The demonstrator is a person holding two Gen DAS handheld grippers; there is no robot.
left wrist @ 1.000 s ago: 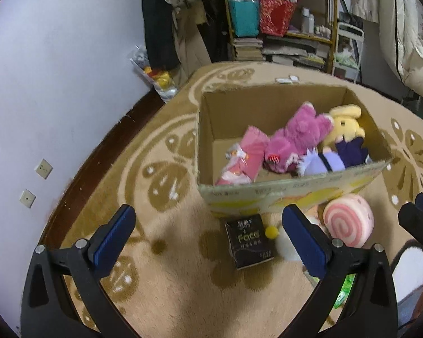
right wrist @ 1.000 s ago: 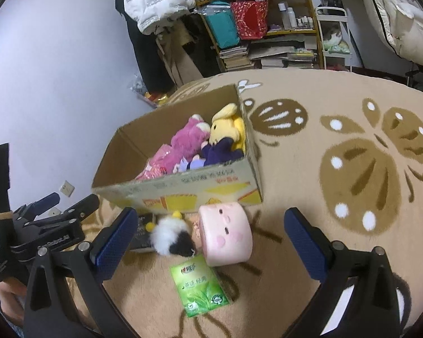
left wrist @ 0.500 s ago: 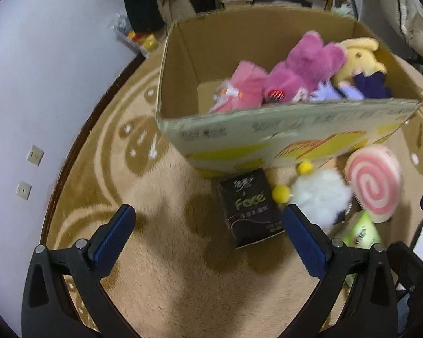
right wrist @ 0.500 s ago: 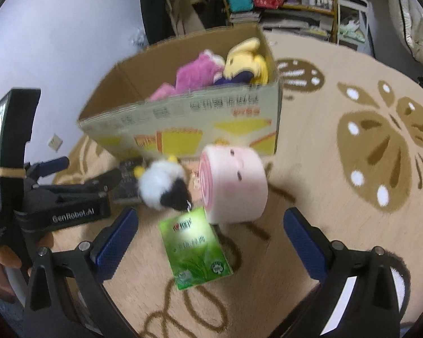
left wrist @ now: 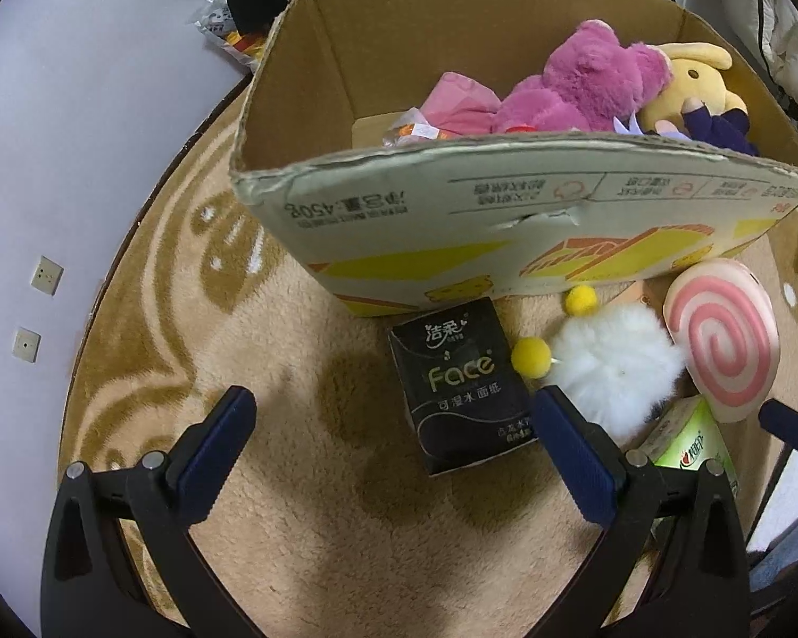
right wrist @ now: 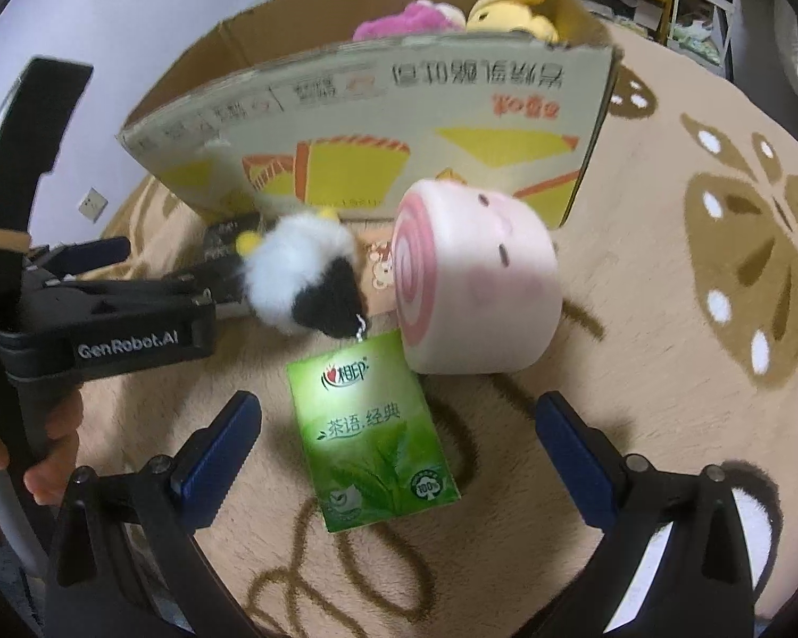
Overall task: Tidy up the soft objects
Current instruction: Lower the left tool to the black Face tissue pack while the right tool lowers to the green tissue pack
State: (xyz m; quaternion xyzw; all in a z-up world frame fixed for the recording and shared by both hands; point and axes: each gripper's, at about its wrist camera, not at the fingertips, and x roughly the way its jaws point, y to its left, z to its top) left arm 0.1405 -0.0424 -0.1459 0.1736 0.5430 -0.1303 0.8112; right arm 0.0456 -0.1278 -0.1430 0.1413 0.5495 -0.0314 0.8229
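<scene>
A cardboard box (left wrist: pixel 505 223) on the rug holds a magenta plush (left wrist: pixel 574 85), a yellow plush (left wrist: pixel 686 90) and a pink toy (left wrist: pixel 457 106). In front of it lie a black tissue pack (left wrist: pixel 463 388), a fluffy white-and-black bee plush (left wrist: pixel 612 367) with yellow pompoms, a pink swirl-roll plush (left wrist: pixel 723 340) and a green tissue pack (left wrist: pixel 686 441). My left gripper (left wrist: pixel 388 452) hangs open just before the black pack. My right gripper (right wrist: pixel 393 452) is open, straddling the green tissue pack (right wrist: pixel 372 425), with the roll plush (right wrist: pixel 479 287) and bee plush (right wrist: pixel 303 282) just beyond.
A beige rug (left wrist: pixel 292 478) with brown patterns covers the floor, ending at a white wall (left wrist: pixel 53 159) with sockets on the left. Shelves and hanging clothes stand behind the box. A person's hand (right wrist: pixel 42 457) holds the left gripper's handle in the right wrist view.
Both grippers have come down and forward toward the items in front of the box; the box and packs now loom larger. Both stay open.
</scene>
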